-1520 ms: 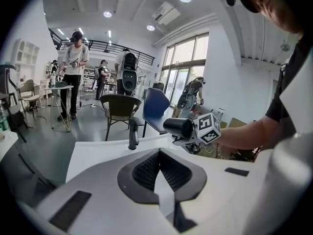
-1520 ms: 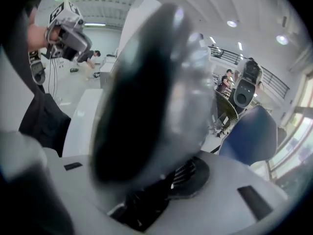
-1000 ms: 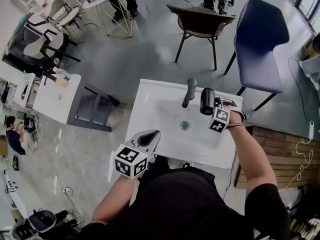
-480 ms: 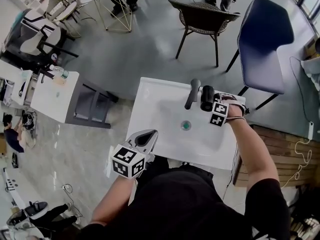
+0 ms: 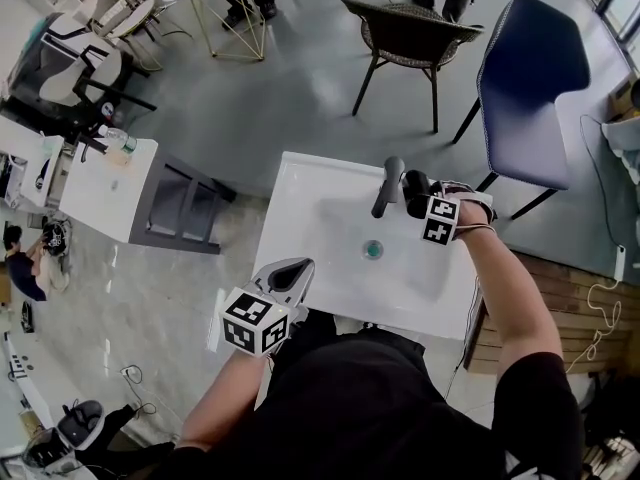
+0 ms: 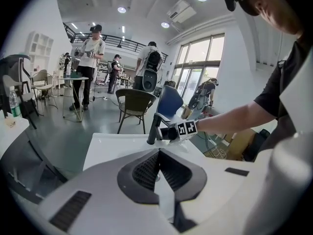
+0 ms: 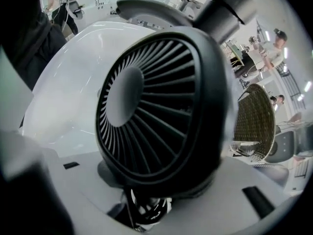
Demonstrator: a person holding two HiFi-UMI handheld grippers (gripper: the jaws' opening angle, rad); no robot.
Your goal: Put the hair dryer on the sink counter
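The black hair dryer [image 5: 414, 190] lies at the back right of the white sink counter [image 5: 300, 218], close beside the dark faucet [image 5: 385, 183]. My right gripper [image 5: 422, 204] reaches over the basin, and its jaws are opening with the dryer still between them. In the right gripper view the dryer's rear grille [image 7: 156, 106] fills the picture and its body touches both jaws; the faucet [image 7: 230, 4] rises behind it. My left gripper [image 5: 292, 274] hangs at the counter's front left, shut and empty; its view shows the dryer [image 6: 168, 131] across the basin.
A drain [image 5: 372, 250] sits in the middle of the basin. Behind the sink stand a wicker chair [image 5: 405, 28] and a blue chair [image 5: 530, 78]. A white side table [image 5: 105, 188] is to the left. Several people stand farther off.
My right gripper has carried the dryer up and back over the basin to the counter beside the faucet. The left gripper has barely moved.
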